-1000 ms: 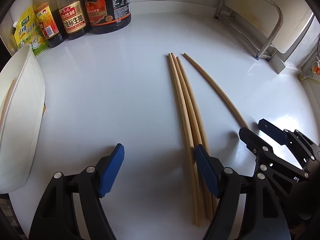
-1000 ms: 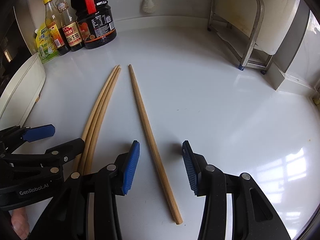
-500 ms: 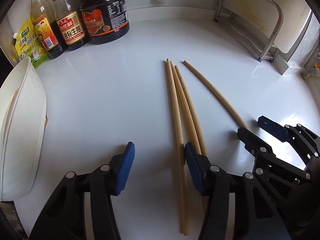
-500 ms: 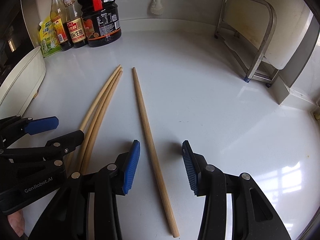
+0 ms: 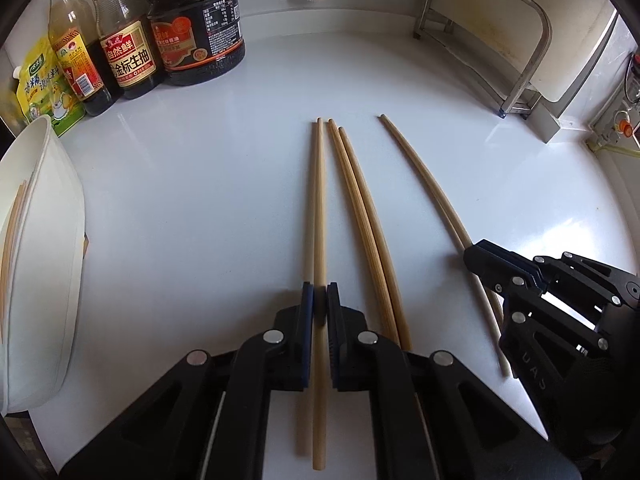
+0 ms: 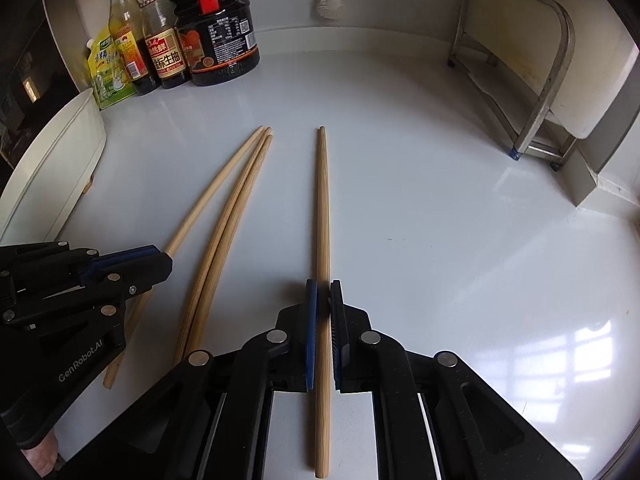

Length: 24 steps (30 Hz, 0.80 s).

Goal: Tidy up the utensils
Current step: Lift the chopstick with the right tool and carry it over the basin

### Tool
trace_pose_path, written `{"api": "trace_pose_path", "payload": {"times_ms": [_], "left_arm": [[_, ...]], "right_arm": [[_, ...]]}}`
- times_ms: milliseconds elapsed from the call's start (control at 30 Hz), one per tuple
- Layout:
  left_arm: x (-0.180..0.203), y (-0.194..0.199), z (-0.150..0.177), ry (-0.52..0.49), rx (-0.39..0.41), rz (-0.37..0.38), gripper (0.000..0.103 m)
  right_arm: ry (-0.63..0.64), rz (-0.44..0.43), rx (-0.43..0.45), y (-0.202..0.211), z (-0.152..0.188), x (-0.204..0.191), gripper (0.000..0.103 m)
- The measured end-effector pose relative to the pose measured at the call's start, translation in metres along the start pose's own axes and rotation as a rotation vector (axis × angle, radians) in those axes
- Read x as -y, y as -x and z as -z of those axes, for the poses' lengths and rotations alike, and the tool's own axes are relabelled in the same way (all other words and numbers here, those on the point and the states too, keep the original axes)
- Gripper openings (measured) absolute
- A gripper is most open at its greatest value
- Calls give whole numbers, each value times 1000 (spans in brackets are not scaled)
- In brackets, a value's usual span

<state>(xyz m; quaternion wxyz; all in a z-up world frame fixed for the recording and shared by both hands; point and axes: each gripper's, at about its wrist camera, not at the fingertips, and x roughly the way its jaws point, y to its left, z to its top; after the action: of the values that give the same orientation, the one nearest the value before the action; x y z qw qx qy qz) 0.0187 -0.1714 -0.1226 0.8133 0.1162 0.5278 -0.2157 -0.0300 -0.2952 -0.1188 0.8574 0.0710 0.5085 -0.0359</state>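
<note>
Four wooden chopsticks lie on the white counter [image 5: 200, 200]. My left gripper [image 5: 319, 304] is shut on the leftmost chopstick [image 5: 318, 200], its blue pads pressing both sides near the thick end. To the right of it, two chopsticks [image 5: 360, 220] rest side by side, not held. My right gripper [image 6: 323, 296] is shut on the separate rightmost chopstick [image 6: 323, 200]. In the left wrist view that chopstick [image 5: 424, 188] runs into the right gripper [image 5: 470, 254]. In the right wrist view the left gripper [image 6: 166, 258] clamps its chopstick [image 6: 208, 200] beside the loose pair [image 6: 236, 208].
A white oval tray [image 5: 44, 280] with chopsticks [image 5: 12, 232] in it stands at the left edge. Sauce bottles [image 5: 132, 52] and a yellow pouch [image 5: 40, 84] line the back left. A metal rack [image 5: 500, 40] stands at the back right, near a wall socket [image 5: 618, 124].
Both grippers went from open to shut, each on one chopstick. The left one's chopstick now sits apart from the two it lay against.
</note>
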Motion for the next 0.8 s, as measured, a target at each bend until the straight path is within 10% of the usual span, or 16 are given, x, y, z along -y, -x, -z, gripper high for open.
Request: {"api": "trace_pose_path", "payload": {"times_ms": [400,800], "left_arm": [[-44,75,-14,2,91,2,7],[-158,145,-14,108,202,-87,7]], "right_arm": [[-82,-57,72,58,-18,-33,6],[12,-195,142,79,-75,-147,6]]}}
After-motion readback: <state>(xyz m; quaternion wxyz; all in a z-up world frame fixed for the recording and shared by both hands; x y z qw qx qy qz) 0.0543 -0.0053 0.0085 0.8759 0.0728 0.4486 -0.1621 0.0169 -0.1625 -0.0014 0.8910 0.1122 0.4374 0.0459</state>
